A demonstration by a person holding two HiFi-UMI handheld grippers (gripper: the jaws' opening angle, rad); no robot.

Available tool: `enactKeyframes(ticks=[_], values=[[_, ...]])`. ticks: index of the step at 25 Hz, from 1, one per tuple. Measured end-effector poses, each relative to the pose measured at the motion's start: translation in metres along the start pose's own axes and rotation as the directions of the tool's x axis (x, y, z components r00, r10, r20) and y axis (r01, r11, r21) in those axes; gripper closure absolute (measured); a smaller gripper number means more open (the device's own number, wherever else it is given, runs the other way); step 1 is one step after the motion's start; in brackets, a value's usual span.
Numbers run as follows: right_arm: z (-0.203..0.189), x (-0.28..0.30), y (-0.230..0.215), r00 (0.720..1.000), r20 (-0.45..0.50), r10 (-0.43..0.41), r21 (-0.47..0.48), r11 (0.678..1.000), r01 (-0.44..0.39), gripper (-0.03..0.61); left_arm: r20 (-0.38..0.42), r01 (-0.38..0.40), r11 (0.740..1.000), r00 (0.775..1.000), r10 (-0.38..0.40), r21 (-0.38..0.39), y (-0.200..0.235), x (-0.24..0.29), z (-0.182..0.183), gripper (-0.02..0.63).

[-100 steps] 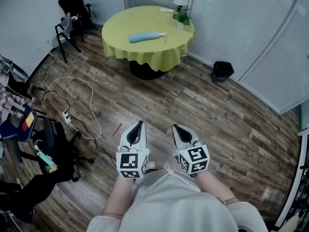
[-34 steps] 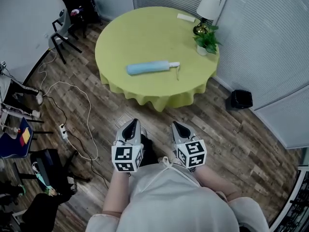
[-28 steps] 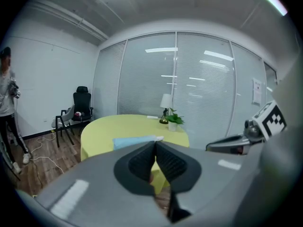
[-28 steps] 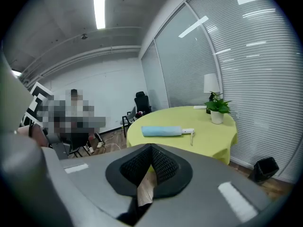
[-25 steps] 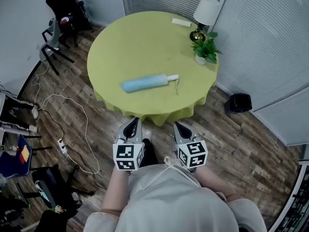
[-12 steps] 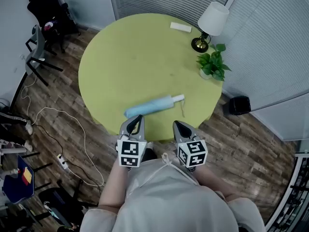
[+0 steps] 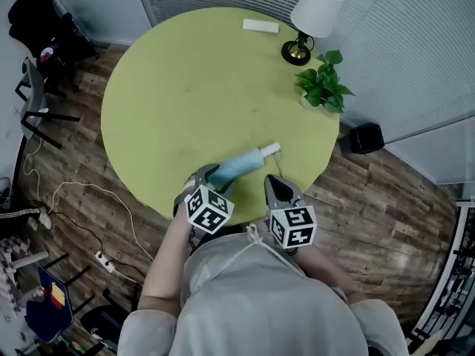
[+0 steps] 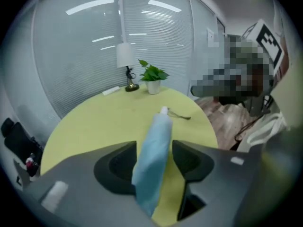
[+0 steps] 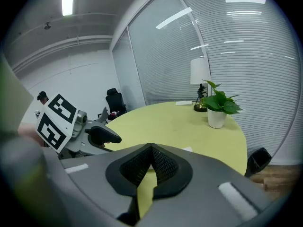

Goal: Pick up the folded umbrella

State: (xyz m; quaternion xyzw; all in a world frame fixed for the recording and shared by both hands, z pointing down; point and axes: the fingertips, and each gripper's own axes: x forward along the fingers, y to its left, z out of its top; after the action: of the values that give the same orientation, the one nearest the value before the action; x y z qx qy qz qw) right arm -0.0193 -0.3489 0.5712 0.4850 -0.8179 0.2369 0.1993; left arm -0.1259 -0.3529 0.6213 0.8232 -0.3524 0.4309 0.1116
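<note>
The left gripper has been brought down over the folded umbrella, which lies near the front edge of the table; its jaws are opening astride it, unclamped, so a grasp is judged imminent; the right gripper is held pinched together, empty.

No legible text, brand, number or sign. Only coded markings: black-and-white square patterns on the left cube of the left tool and the right cube of the right tool, near 6 o'clock in the head view.
</note>
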Motion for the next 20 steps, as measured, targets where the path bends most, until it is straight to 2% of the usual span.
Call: enactKeyframes(ticks=[3, 7, 14, 17, 20], values=[[-0.001, 0.007, -0.012, 0.999, -0.008, -0.036, 0.024, 0.999, 0.036, 0.579, -0.058, 0.121, 0.99, 0.991, -0.117, 0.068, -0.006, 0.027, -0.003, 0.269], [-0.003, 0.015, -0.025, 0.997, -0.022, -0.072, 0.05, 0.996, 0.073, 0.578, -0.124, 0.184, 0.977, 0.978, -0.17, 0.11, -0.009, 0.06, -0.01, 0.21], [-0.011, 0.025, -0.036, 0.994, -0.039, -0.104, 0.096, 0.99, 0.108, 0.578, -0.224, 0.265, 0.953, 0.947, -0.229, 0.146, -0.014, 0.092, -0.028, 0.211], [-0.019, 0.026, -0.036, 0.992, -0.06, -0.113, 0.11, 0.987, 0.119, 0.578, -0.242, 0.26, 0.953, 0.946, -0.218, 0.158, -0.008, 0.098, -0.033, 0.288], [-0.026, 0.026, -0.034, 0.991, -0.081, -0.11, 0.119, 0.986, 0.119, 0.578, -0.241, 0.286, 0.948, 0.938, -0.248, 0.138, -0.005, 0.099, -0.035, 0.29]])
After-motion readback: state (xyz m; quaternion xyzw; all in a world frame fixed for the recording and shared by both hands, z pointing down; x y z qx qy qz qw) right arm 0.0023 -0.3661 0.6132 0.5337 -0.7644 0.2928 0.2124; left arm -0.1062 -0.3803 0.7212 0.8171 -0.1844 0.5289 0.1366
